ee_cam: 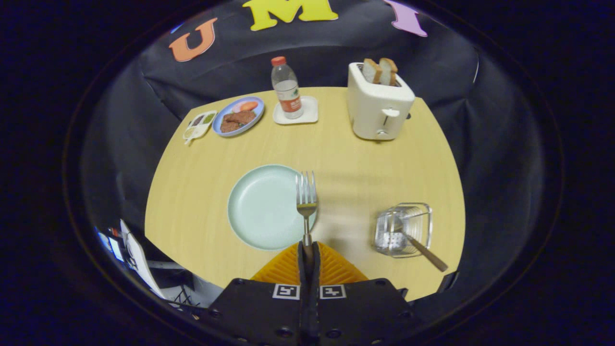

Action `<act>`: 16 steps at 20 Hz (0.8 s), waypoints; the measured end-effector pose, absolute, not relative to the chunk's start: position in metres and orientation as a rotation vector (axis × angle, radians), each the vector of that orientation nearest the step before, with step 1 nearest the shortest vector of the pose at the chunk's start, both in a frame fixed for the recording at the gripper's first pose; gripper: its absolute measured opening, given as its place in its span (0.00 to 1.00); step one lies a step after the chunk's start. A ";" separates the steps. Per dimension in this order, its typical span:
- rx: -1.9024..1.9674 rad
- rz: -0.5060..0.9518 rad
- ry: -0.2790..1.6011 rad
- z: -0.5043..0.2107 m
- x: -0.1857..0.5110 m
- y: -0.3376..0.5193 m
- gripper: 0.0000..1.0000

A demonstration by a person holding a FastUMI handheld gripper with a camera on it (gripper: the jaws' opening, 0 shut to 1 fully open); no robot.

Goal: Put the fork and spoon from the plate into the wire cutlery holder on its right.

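My gripper (pixel 307 250) is shut on the handle of a metal fork (pixel 306 194), which sticks straight out ahead of the fingers, tines forward, lifted above the right rim of the pale green plate (pixel 254 206). The plate is bare. To the right stands the wire cutlery holder (pixel 408 218) near the table's front right edge. A spoon (pixel 425 252) with a brown handle leans in the holder, its handle poking out toward the table's edge.
On the far side of the wooden table (pixel 346 158) stand a white toaster (pixel 379 105) with bread slices, a water bottle (pixel 287 89) on a small white tray, a blue plate of food (pixel 239 116) and a small sauce dish (pixel 199 124).
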State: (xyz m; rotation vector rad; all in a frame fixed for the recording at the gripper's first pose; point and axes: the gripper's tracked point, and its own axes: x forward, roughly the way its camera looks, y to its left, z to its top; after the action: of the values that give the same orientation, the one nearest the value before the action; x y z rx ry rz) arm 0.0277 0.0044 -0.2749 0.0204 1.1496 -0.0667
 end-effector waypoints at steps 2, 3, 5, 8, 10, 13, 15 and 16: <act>0.031 -0.095 1.155 -0.267 0.023 -0.029 0.00; 0.042 -0.105 1.165 -0.264 0.020 -0.042 0.01; 0.059 -0.127 1.179 -0.258 0.013 -0.067 0.01; 0.066 -0.161 1.200 -0.255 0.004 -0.104 0.00; 0.097 -0.171 1.232 -0.259 -0.005 -0.116 0.00; 0.116 -0.163 1.284 -0.269 -0.018 -0.125 0.00; 0.147 -0.140 1.315 -0.277 -0.023 -0.124 0.01; 0.160 -0.137 1.330 -0.281 -0.025 -0.124 0.00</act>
State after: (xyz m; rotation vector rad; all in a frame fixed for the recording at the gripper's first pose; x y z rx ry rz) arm -0.0251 -0.1238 -0.2808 0.1603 1.3297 -0.1366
